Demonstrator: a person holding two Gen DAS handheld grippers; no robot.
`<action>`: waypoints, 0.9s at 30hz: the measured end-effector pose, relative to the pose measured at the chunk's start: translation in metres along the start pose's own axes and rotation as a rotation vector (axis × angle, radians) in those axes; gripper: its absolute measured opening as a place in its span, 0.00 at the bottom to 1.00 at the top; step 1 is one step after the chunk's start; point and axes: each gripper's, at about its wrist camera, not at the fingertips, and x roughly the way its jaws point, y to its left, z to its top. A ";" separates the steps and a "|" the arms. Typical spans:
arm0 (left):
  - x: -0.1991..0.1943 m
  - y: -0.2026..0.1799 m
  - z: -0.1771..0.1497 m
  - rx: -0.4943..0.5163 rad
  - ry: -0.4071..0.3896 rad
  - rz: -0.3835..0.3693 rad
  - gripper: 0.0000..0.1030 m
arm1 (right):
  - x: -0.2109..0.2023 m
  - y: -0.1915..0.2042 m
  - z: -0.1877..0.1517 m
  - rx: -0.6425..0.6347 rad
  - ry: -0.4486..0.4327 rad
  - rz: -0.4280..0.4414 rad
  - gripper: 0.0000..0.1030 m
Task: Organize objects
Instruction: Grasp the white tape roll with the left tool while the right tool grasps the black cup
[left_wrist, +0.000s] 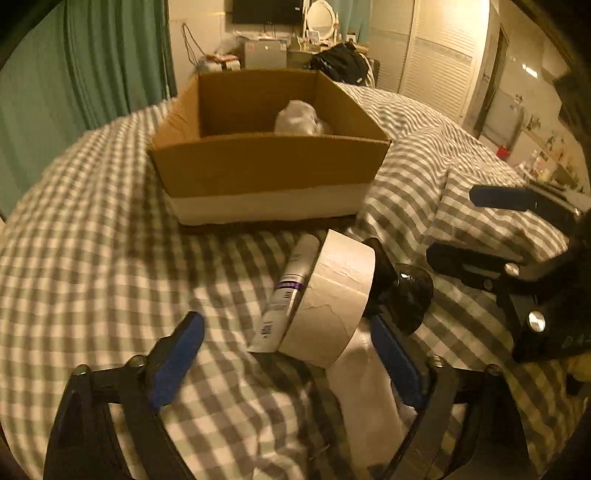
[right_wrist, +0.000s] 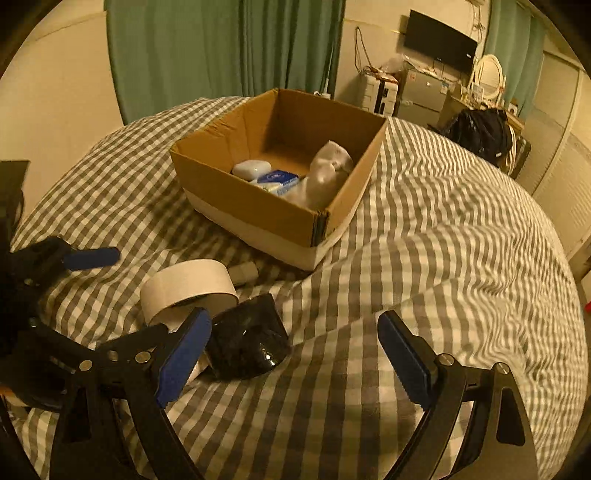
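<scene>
On the checked bedspread a roll of pale tape (left_wrist: 332, 306) leans on a white tube (left_wrist: 291, 288), with a glossy black object (left_wrist: 410, 295) at its right and a white strip (left_wrist: 365, 387) under it. My left gripper (left_wrist: 286, 363) is open; the tape and tube lie between its blue pads, untouched by the left pad. My right gripper (right_wrist: 295, 358) is open too, low over the bedspread. The black object (right_wrist: 247, 336) sits just inside its left pad, beside the tape (right_wrist: 188, 291). The cardboard box (right_wrist: 258, 206) stands beyond.
The box (left_wrist: 266, 166) holds a white case (right_wrist: 251, 168), a blue pack (right_wrist: 279, 179) and a crumpled white bundle (right_wrist: 325, 173). The right gripper (left_wrist: 454, 225) shows at the right of the left wrist view. Green curtains (right_wrist: 221, 48), a dresser and a black bag (right_wrist: 480, 133) stand behind the bed.
</scene>
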 end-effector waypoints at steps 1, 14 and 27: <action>0.004 0.002 0.001 -0.012 0.007 -0.024 0.71 | 0.002 -0.001 -0.002 0.005 0.004 0.003 0.89; -0.031 0.018 0.009 0.006 -0.105 0.041 0.27 | 0.008 0.015 -0.007 0.025 0.031 0.014 0.89; -0.034 0.054 0.004 -0.041 -0.094 0.100 0.14 | 0.056 0.040 -0.005 0.003 0.179 -0.011 0.63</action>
